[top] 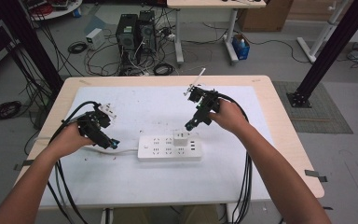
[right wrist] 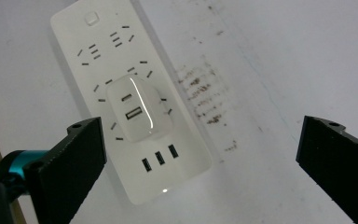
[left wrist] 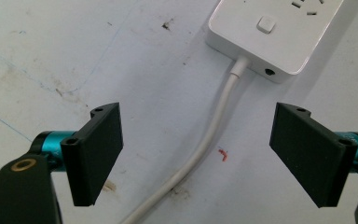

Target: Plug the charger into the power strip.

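Observation:
A white power strip (top: 168, 148) lies flat in the middle of the white mat, its cable (left wrist: 205, 144) running off to the left. A white USB charger (top: 182, 137) is plugged into a socket near the strip's right end (right wrist: 137, 112). My right gripper (top: 192, 124) hovers just above and right of the charger, pointing down at it, jaws wide open and empty. My left gripper (top: 113, 142) rests low at the strip's left end (left wrist: 279, 32), open, with the cable lying between its jaws untouched.
The white mat (top: 135, 182) covers a light wooden table (top: 289, 140). Black cables trail from both grippers over the table's front edge. Beyond the table stand computer towers (top: 135, 32) and floor cables. A black frame post (top: 328, 46) rises at the right.

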Demonstrator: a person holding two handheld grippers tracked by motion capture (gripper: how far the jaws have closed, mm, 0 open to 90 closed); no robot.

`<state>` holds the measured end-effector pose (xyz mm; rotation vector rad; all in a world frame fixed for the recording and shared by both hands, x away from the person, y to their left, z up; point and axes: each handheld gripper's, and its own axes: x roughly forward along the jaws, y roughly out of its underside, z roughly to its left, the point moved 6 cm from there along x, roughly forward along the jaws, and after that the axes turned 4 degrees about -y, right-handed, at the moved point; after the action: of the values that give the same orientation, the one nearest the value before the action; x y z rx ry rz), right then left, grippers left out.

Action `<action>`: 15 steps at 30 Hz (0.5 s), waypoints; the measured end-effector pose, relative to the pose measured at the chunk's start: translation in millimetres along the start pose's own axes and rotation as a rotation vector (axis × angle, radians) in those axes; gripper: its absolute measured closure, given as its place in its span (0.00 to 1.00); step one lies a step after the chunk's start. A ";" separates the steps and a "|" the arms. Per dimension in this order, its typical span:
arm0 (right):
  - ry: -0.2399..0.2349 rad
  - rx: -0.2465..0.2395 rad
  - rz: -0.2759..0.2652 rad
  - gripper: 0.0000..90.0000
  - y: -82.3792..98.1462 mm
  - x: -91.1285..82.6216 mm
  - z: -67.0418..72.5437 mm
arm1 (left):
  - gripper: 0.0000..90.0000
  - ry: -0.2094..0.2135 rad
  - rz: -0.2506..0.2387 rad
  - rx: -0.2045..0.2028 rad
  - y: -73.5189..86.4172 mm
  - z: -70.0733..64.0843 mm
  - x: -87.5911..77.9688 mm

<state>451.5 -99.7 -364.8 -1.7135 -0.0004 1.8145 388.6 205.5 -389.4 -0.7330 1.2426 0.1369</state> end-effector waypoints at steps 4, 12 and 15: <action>0.026 0.025 -0.028 0.01 8.1 -13.3 -2.9 | 0.19 0.001 0.000 -0.005 0.2 1.8 0.2; 0.094 0.097 -0.067 0.01 34.0 -41.3 -9.6 | 0.19 -0.003 -0.010 -0.018 0.5 5.7 -3.8; 0.113 0.124 -0.084 0.01 44.1 -51.5 -10.9 | 0.19 -0.014 -0.010 -0.021 0.3 8.6 -7.3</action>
<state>439.4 -161.9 -338.5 -1.7003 0.0839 1.6208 392.9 212.8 -382.0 -0.7550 1.2258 0.1466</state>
